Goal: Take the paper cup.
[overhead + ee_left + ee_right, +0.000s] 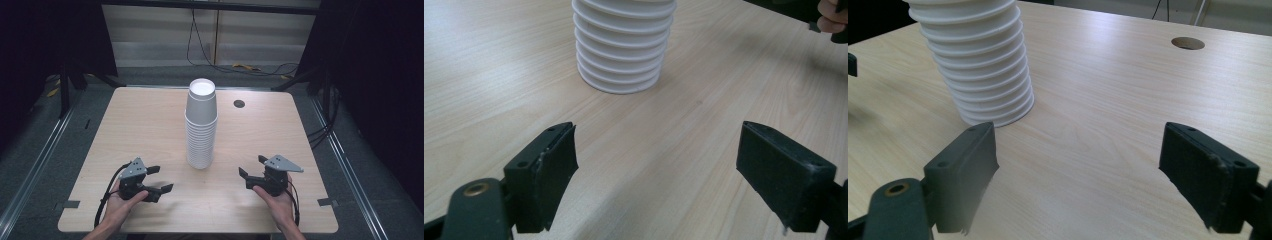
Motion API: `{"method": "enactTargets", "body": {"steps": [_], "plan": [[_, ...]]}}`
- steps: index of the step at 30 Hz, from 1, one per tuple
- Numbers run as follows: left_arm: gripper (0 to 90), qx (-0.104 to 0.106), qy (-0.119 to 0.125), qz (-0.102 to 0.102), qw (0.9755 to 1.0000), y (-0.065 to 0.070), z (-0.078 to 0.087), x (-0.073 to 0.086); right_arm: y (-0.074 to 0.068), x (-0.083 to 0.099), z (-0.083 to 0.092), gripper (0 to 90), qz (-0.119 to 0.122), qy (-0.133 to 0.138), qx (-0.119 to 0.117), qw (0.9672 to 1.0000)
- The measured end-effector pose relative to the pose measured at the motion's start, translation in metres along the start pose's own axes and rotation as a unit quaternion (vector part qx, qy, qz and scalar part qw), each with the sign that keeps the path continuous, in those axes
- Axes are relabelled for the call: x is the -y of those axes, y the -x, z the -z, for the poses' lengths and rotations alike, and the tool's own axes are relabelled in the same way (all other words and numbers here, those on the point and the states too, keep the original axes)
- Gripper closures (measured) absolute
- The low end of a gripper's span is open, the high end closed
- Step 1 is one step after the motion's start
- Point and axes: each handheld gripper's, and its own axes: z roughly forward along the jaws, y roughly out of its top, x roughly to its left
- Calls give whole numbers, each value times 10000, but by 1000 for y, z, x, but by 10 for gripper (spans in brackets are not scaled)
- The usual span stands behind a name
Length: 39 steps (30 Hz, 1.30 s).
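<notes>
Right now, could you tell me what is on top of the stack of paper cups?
Nothing sits on the stack of paper cups: the top cup is upside down, its white base bare. Whatever is inside or under the stack is hidden by the cup walls; it stands on the table.

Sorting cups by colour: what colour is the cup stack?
White; the cup stack shows best in the high view.

Clearance around the two grippers. The stack of white paper cups (201,125), mouths down on the table (140,125), is the sole obstacle; it stands ahead of and between the left gripper (159,179) and the right gripper (252,166), well apart from both. Each gripper's jaws stand apart with bare tabletop between them. Open wood lies between each gripper and the stack, and outward of each tool toward the table's side edges. A small round hole (239,104) lies flush in the surface beyond the stack.
</notes>
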Motion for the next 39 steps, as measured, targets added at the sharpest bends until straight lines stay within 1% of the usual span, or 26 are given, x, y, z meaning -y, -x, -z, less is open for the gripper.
{"method": "enactTargets", "body": {"steps": [4,8,10,11,12,14,15,16,19,20,21,22,23,24,27,28,31,32,34,35,36,37,38,39], "plan": [[162,-46,9,-35,10000,-2,0,0,-2,-1,2,140,74,-26,-84,9999],[162,-48,-2,-9,10000,-3,-1,0,-4,-3,1,137,155,-5,-161,9997],[162,-32,-3,-24,10000,-4,-2,-1,-5,-6,1,136,160,41,-264,9995],[162,-68,-16,-75,9999,-4,-2,-1,-5,-6,1,136,160,41,-264,9995],[163,-76,-18,-105,9999,-3,-2,-1,-5,-7,0,137,146,87,-327,9993],[164,-32,-46,-92,9999,-3,-2,-1,-5,-9,-2,137,113,131,-406,9990],[164,-32,-46,-92,9999,-3,-2,-1,-5,-9,-2,137,113,131,-406,9990],[163,-61,-60,-101,9999,-3,-2,-1,-7,-10,-3,140,91,130,-471,9988],[163,-81,-56,-124,9999,-2,-1,-1,-10,-12,-2,153,132,135,-461,9988],[163,-82,-38,-104,9999,-1,-1,-1,-11,-15,0,155,106,244,-514,9983],[163,-82,-38,-104,9999,-1,-1,-1,-11,-15,0,155,106,244,-514,9983],[163,-70,-57,-146,9999,-1,-1,0,-11,-19,1,154,115,245,-578,9980],[163,-70,-57,-146,9999,-1,-1,0,-11,-19,1,154,115,245,-578,9980],[164,-66,-61,-155,9998,-1,-1,0,-9,-25,0,155,-12,284,-707,9971],[163,-49,-71,-182,9998,-1,-2,0,-9,-30,0,155,-22,289,-739,9968],[163,-32,-79,-191,9998,-1,-2,0,-11,-34,-1,155,88,236,-745,9969],[163,2,-78,-233,9997,-1,-1,0,-15,-38,-3,152,185,125,-775,9967],[163,22,-91,-275,9996,1,0,0,-17,-41,-4,147,195,74,-797,9966],[163,37,-86,-308,9995,1,0,0,-17,-43,-5,142,185,55,-838,9963],[163,64,-73,-323,9994,3,1,0,-18,-47,-5,138,118,99,-926,9956],[164,64,-73,-323,9994,3,1,0,-20,-49,-5,135,155,157,-893,9958],[164,73,-57,-318,9995,4,1,0,-20,-49,-5,135,155,157,-893,9958],[163,67,-58,-325,9994,4,1,0,-22,-53,-5,135,208,284,-850,9958],[163,76,-55,-321,9994,4,1,0,-22,-56,-4,135,236,312,-849,9956]]}}
